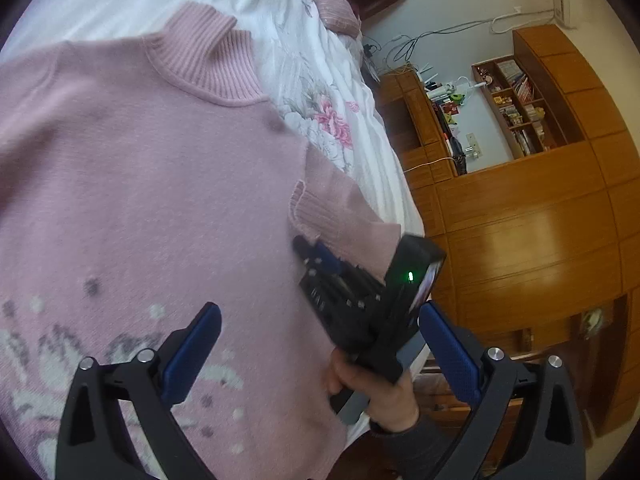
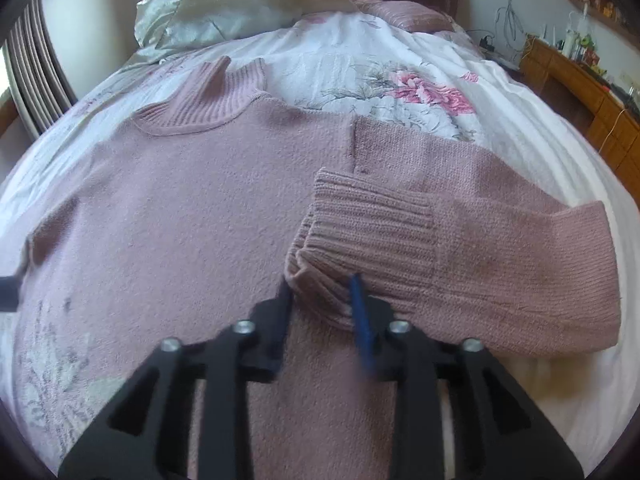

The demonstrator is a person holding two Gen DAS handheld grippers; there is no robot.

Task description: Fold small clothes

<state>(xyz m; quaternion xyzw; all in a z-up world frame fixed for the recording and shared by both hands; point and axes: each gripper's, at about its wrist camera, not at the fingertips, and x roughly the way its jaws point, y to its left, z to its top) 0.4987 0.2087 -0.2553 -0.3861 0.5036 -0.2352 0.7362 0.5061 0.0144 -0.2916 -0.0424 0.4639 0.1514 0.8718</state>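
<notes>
Bedroom setup: big bed (image 2: 520, 92) with a white floral quilt, wooden cabinets (image 1: 532, 216) along the wall. Pink knit sweater (image 2: 180, 208) lies spread flat on the quilt, front up, collar toward the pillows. One sleeve (image 2: 500, 248) is already folded across the body. Looks soft, floppy and a bit stretchy, so I'd guess it sags and drags when lifted; ribbed cuff (image 2: 360, 232) or a seam is the best place to grab. Right gripper (image 2: 320, 292) is pinching the edge of that cuff, fingers nearly together. Left gripper (image 1: 320, 332) hovers above the sweater, spread wide, holding nothing.
</notes>
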